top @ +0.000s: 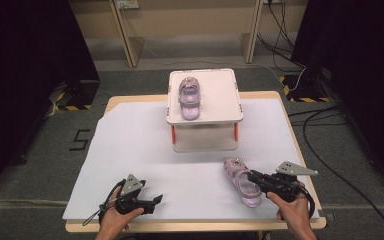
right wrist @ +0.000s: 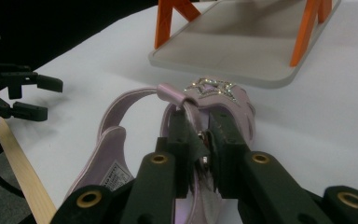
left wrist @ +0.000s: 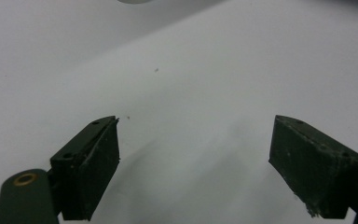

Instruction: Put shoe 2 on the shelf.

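Lying on the white sheet-covered table (top: pixel 130 150) near its right front edge, a lilac child's sandal with a glittery star ornament (top: pixel 242 181) is pinched at its strap by the right gripper (top: pixel 255 177), whose black jaws have closed onto the strap. Beyond it, toward the far middle of the table, stands a white two-tier plastic shelf on orange posts (top: pixel 230 107), with a second lilac sandal (top: pixel 189 97) resting on its top tier. Nothing lies between the held sandal and the shelf. The left gripper (top: pixel 156 201) hovers low at the front left, well apart from both sandals, its jaws spread wide over bare sheet.

The right gripper view brings out the strap loop, the star (right wrist: pixel 212 88) and a label on the insole, which the high view blurs; it also catches the left gripper at its left edge. The sandal's toe is cut off at the bottom there, and the label's print is unreadable.
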The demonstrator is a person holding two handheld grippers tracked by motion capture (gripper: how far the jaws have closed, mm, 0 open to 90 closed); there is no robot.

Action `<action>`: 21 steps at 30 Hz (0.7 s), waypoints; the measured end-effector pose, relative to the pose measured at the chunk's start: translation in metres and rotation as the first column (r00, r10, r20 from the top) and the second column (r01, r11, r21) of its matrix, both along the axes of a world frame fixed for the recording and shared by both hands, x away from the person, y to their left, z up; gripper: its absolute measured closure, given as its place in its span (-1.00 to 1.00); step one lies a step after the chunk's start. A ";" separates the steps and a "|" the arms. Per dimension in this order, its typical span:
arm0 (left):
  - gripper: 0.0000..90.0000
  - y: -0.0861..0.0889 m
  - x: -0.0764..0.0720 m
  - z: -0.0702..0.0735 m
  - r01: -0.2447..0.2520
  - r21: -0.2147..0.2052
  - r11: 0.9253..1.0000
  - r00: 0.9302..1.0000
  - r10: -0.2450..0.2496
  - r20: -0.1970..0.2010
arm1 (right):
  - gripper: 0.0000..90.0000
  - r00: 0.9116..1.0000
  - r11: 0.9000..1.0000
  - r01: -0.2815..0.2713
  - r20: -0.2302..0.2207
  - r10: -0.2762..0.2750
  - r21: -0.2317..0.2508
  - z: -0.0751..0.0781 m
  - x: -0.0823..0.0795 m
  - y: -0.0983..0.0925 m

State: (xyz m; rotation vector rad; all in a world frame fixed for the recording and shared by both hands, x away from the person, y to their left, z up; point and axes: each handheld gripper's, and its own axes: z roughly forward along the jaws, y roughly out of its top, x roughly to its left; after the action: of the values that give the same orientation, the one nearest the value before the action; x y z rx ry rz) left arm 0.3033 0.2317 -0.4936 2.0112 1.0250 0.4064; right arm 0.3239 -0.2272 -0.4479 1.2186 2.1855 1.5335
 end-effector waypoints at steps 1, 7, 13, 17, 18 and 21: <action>-0.65 0.000 0.000 0.000 0.000 0.000 1.000 1.000 0.000 0.000 | 0.78 1.000 1.000 0.000 0.000 0.000 0.000 0.000 0.000 0.000; -0.65 0.001 0.000 0.000 -0.004 -0.002 1.000 1.000 0.004 0.002 | 0.78 0.999 1.000 0.003 0.033 -0.004 0.013 0.017 0.003 0.001; -0.65 0.001 0.000 0.000 -0.003 -0.002 1.000 1.000 0.003 0.001 | 0.78 0.998 0.999 -0.007 0.067 0.004 0.046 0.042 0.003 0.003; -0.65 0.000 0.000 0.000 -0.002 -0.002 1.000 1.000 0.002 0.001 | 0.78 0.997 0.998 -0.012 0.083 0.008 0.053 0.054 0.002 0.003; -0.65 0.000 0.001 0.000 -0.001 -0.001 1.000 1.000 0.001 0.001 | 0.78 0.996 0.998 -0.018 0.089 0.013 0.058 0.063 0.002 0.004; -0.65 0.000 0.001 0.000 0.000 0.000 1.000 1.000 0.000 0.000 | 0.78 0.995 0.998 -0.024 0.099 0.018 0.061 0.073 0.004 0.006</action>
State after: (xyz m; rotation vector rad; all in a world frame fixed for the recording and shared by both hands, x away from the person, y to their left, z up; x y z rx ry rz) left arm 0.3041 0.2318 -0.4934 2.0110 1.0247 0.4064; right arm 0.3276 -0.2217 -0.3754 1.1152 2.1098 1.6444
